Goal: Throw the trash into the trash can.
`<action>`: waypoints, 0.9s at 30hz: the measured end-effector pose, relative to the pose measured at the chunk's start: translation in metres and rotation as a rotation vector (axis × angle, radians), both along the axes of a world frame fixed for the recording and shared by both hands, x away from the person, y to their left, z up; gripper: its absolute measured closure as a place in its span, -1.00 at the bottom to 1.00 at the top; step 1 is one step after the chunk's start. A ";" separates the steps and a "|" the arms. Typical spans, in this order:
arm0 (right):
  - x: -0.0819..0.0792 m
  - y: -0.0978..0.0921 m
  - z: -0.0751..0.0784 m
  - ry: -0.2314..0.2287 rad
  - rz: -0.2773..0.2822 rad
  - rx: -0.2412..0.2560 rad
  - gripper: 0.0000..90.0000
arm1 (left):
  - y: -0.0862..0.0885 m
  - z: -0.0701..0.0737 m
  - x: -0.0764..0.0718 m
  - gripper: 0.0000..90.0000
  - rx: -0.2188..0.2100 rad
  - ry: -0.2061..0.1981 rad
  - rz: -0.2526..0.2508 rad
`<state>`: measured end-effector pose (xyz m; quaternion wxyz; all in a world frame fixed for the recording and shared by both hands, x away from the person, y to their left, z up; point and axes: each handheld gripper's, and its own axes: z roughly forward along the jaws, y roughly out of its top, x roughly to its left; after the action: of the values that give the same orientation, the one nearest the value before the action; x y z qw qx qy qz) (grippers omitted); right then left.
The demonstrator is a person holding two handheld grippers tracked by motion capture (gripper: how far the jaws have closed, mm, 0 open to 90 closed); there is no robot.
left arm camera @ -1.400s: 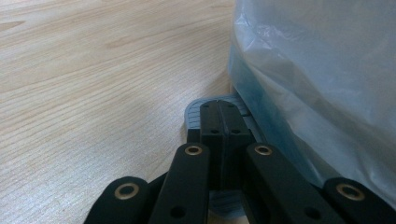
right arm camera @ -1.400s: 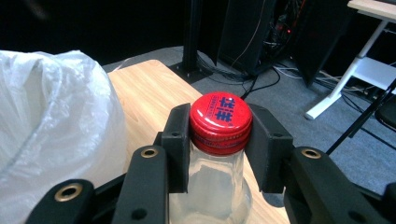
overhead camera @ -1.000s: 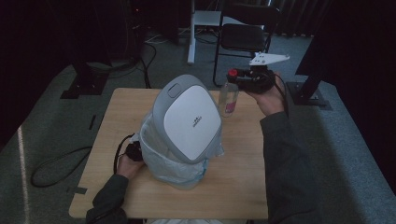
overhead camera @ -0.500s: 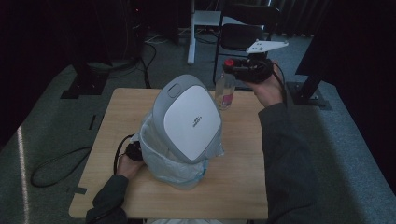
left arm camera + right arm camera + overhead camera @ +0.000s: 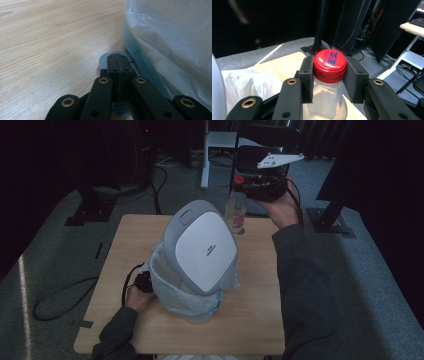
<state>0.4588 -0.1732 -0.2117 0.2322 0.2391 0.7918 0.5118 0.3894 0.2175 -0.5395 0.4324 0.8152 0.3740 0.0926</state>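
A clear bottle [image 5: 235, 212] with a red cap [image 5: 329, 62] hangs upright over the far edge of the wooden table [image 5: 250, 320]. My right gripper [image 5: 246, 184] is shut on its neck just under the cap; the right gripper view shows the jaws clamping both sides. A bin with a grey and white lid [image 5: 202, 247] raised and tilted stands mid-table, lined with a pale plastic bag [image 5: 185, 295]. My left gripper [image 5: 141, 282] sits low at the bin's left base. In the left gripper view its jaws are shut and rest on a blue-grey pedal [image 5: 103, 61] beside the bag [image 5: 170, 37].
A black cable [image 5: 60, 302] runs from the left gripper off the table to the floor. Beyond the far edge are a chair [image 5: 265, 145], a white stand [image 5: 212, 150] and dark equipment stands [image 5: 95, 205]. Bare wood [image 5: 50, 37] lies left of the bin.
My right gripper has risen and drifted slightly left with the bottle in it. The bin lid, bag and left gripper have stayed put.
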 end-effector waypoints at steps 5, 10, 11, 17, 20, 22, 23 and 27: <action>-0.002 0.009 0.008 -0.014 0.016 -0.007 0.39 | 0.000 0.000 0.000 1.00 0.001 0.000 0.000; -0.004 0.018 0.015 -0.024 0.031 -0.005 0.39 | 0.000 0.000 0.000 1.00 0.000 0.000 0.000; -0.005 0.021 0.017 -0.026 0.037 -0.005 0.39 | 0.000 0.000 0.000 1.00 0.000 0.000 0.000; -0.009 0.035 0.026 -0.035 0.064 -0.018 0.39 | 0.000 0.000 0.000 1.00 0.001 -0.001 0.000; -0.010 0.041 0.029 -0.043 0.076 -0.023 0.39 | 0.000 0.000 0.000 1.00 0.000 0.000 0.000; -0.011 0.045 0.033 -0.048 0.084 -0.023 0.39 | 0.000 0.000 0.000 1.00 -0.002 0.001 0.000; -0.012 0.047 0.035 -0.049 0.087 -0.019 0.39 | 0.000 0.000 0.000 1.00 -0.003 0.001 -0.001; -0.015 0.055 0.041 -0.053 0.107 -0.009 0.39 | 0.000 0.000 0.000 1.00 -0.004 0.001 -0.001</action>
<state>0.4436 -0.1183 -0.1706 0.2264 0.1820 0.7994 0.5260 0.3899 0.2173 -0.5397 0.4337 0.8146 0.3741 0.0913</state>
